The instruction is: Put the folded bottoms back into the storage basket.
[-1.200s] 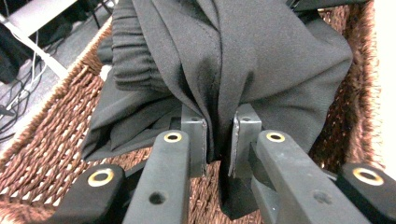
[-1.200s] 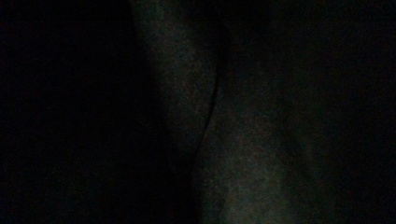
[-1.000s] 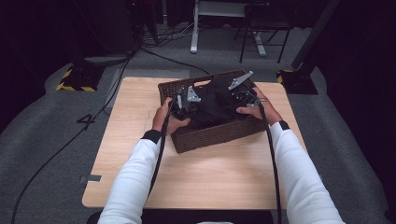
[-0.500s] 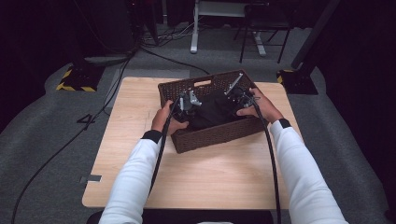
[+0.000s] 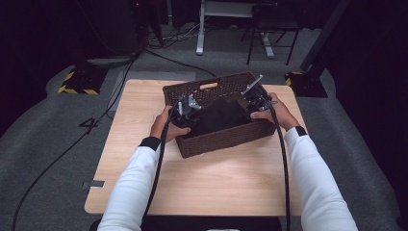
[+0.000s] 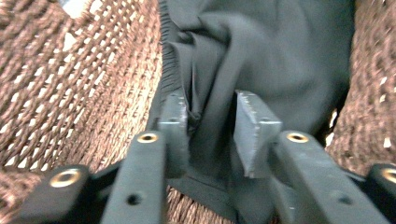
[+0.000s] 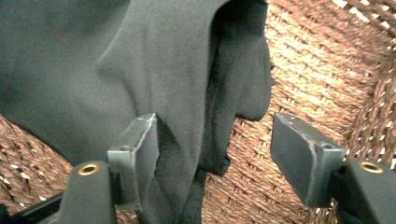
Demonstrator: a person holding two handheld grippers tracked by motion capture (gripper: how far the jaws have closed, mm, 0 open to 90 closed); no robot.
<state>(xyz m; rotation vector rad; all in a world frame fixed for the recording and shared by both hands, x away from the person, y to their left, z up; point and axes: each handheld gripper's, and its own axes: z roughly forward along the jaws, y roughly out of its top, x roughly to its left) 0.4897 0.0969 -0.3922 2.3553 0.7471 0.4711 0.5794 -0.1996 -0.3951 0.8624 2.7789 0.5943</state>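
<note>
Wicker walls of a brown basket [image 5: 219,142] sit at the centre of the high view, on a pale wooden table [image 5: 216,187]; a dark cloth [image 5: 221,115] lies bundled inside, the left gripper [image 5: 185,107] at its left edge, the right gripper [image 5: 257,101] at its right; tips are buried in shadow there. Left gripper view, lower middle: jaws have just been opening, slightly parted, a fold of cloth [image 6: 261,60] loose between them; pad contact is hard to judge. Right gripper view: jaws just opening too, standing wide, cloth [image 7: 140,65] draped over the left pad, free of the right. Letting go well probably means opening fully, then lifting straight clear so no fold snags.
</note>
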